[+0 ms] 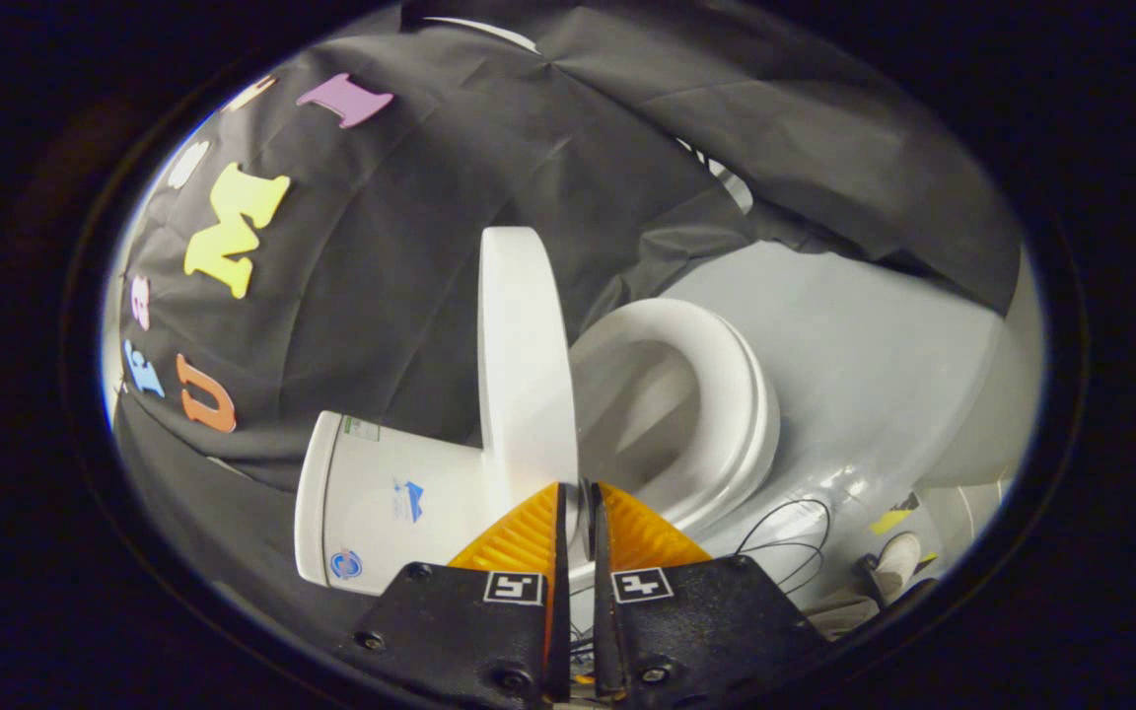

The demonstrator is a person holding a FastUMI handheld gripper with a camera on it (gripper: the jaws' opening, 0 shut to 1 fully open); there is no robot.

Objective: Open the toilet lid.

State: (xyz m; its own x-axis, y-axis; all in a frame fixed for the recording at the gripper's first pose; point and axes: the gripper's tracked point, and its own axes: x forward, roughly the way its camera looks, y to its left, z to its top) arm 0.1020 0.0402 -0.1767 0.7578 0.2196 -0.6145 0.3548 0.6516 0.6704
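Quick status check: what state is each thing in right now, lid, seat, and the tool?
Lid: raised clear of the seat, seen edge-on, near the tank.
Seat: down on the bowl, uncovered.
Tool: fingers nearly together, the lid's edge in the narrow gap between their tips; whether both press on it is unclear.
Cable: loose on the floor beside the toilet.

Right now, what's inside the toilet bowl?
The lid stands raised, its edge pinched between the tongs. Beyond them, the seat rings the open bowl, and only bare white wall is visible inside. The seat's rim hides the bottom, so any water can't be seen.
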